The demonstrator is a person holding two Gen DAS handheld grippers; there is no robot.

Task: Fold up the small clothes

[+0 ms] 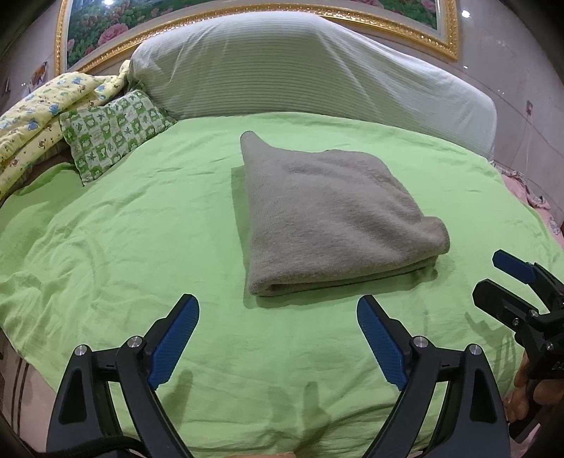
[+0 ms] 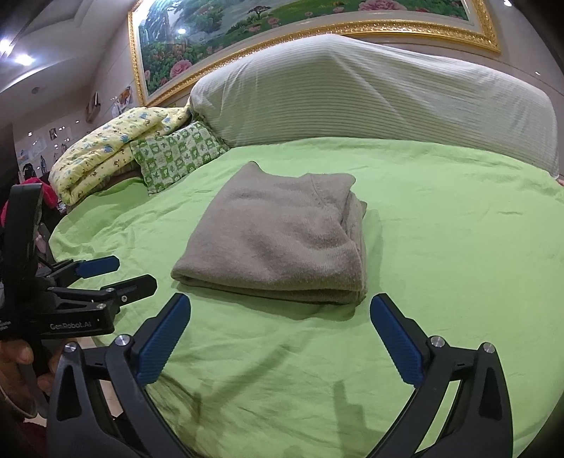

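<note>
At twelve o'clock from your left hand-held gripper (image 1: 278, 338), jaws wide and empty, the folded grey garment (image 1: 331, 218) runs lengthwise away on the bed (image 1: 141, 246), with the right hand-held gripper (image 2: 280, 338), equally wide, about as near.

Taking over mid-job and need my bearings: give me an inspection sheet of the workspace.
Surface: green sheet, wrinkled, on a bed.
Job's things: grey garment, folded in layers, lying mid-sheet, touched by neither gripper.
Clutter: checked pillow and yellow quilt at far left; big striped pillow behind.
Grippers: left gripper open, empty; right gripper open, empty; both short of the garment.
Cables: black cable by the left gripper.
Surroundings: gold-framed flower painting on the wall.
</note>
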